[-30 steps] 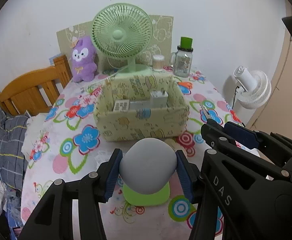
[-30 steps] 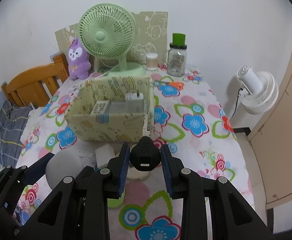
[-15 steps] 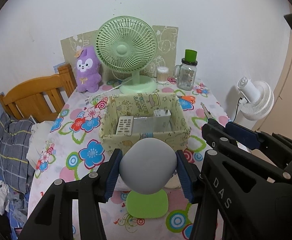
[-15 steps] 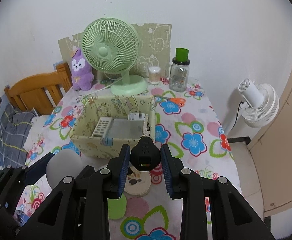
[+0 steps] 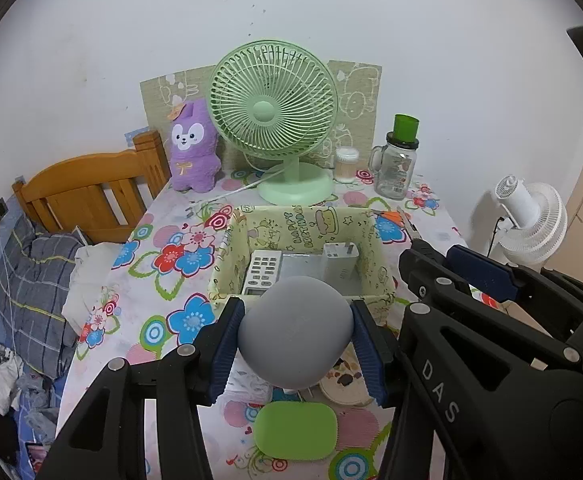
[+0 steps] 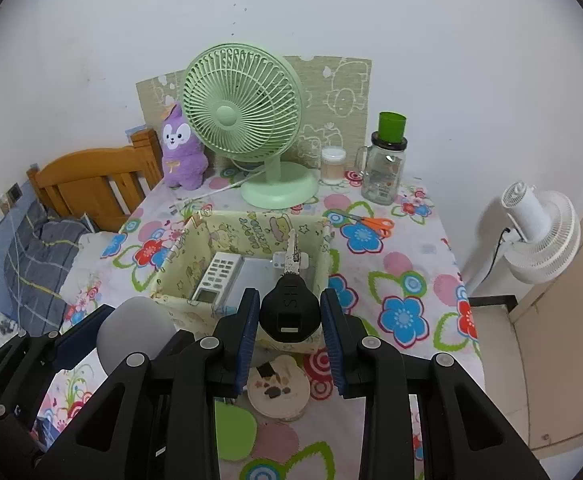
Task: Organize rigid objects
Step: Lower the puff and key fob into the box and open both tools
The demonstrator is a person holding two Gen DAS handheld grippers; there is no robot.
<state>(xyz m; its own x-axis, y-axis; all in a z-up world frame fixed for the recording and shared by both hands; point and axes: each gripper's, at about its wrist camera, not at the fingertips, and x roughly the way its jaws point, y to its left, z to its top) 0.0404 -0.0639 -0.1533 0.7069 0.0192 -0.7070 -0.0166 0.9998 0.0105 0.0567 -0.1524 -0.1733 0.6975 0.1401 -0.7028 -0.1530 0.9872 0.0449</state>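
My left gripper [image 5: 296, 338] is shut on a grey rounded ball [image 5: 293, 320], held in the air just in front of the patterned yellow box [image 5: 303, 216]. My right gripper [image 6: 290, 322] is shut on a black-handled tool [image 6: 289, 308] whose pale speckled blade [image 6: 291, 254] points out over the same box [image 6: 251, 222]. Inside the box lie a white remote [image 5: 263, 272], a flat grey item and a white charger block [image 5: 339, 260]. In the right wrist view the grey ball [image 6: 135, 332] shows at the lower left.
A green pad [image 5: 295, 430] and a round coaster [image 6: 277, 390] lie on the flowered tablecloth below the grippers. A green fan [image 5: 271, 112], a purple plush [image 5: 193, 148] and a glass jar [image 5: 397, 160] line the back. Orange scissors [image 6: 371, 222] lie right of the box. A white floor fan [image 6: 539, 232] stands beyond the table's right edge.
Both grippers have risen and drawn back with their loads still held, so the box now sits lower and farther off and its inside shows more fully.
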